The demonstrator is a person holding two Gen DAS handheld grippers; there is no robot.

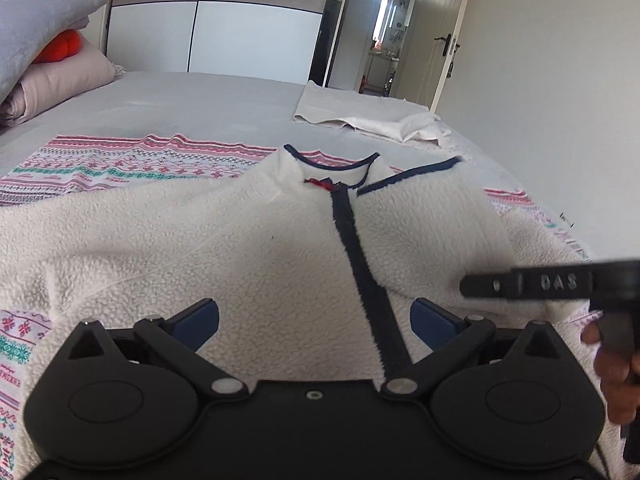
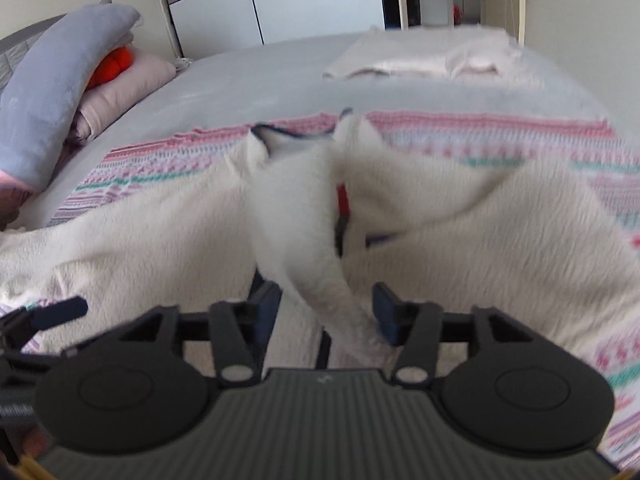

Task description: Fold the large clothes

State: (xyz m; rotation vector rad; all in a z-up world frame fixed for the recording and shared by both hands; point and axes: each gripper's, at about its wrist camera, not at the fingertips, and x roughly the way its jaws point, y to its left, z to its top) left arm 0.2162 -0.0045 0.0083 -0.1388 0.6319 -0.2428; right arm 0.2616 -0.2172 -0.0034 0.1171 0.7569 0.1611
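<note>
Folding stage: judged as a sleeve fold over the chest, the cloth apparently just let go.
Right gripper (image 2: 326,312): jaws are set partly apart; a strip of white fleece is seen between them, lying against the right pad, but it is not squeezed from both sides. No grip is read here.
Left gripper (image 1: 314,318): jaws are spread wide over the jacket front, nothing between the pads; it is held low above the cloth, probably ready to smooth or take the next edge.
Fleece jacket (image 1: 240,240): a white zip-up with navy trim is laid face up, collar away from the cameras, so that the sides can be brought inward across the zip.
Folded part (image 1: 420,220): one navy-edged piece is laid slanting over the right chest, beside the zip.
Patterned blanket (image 1: 100,168): spread under the jacket, presumably as a work surface.
Bed (image 1: 200,104): grey sheet, bearing everything.
Pale towel (image 1: 360,114): left crumpled near the far corner, well apart from the jacket.
Pillows (image 1: 44,32): stacked at the headboard, out of the way.
Wardrobe (image 1: 224,20): behind the bed.
</note>
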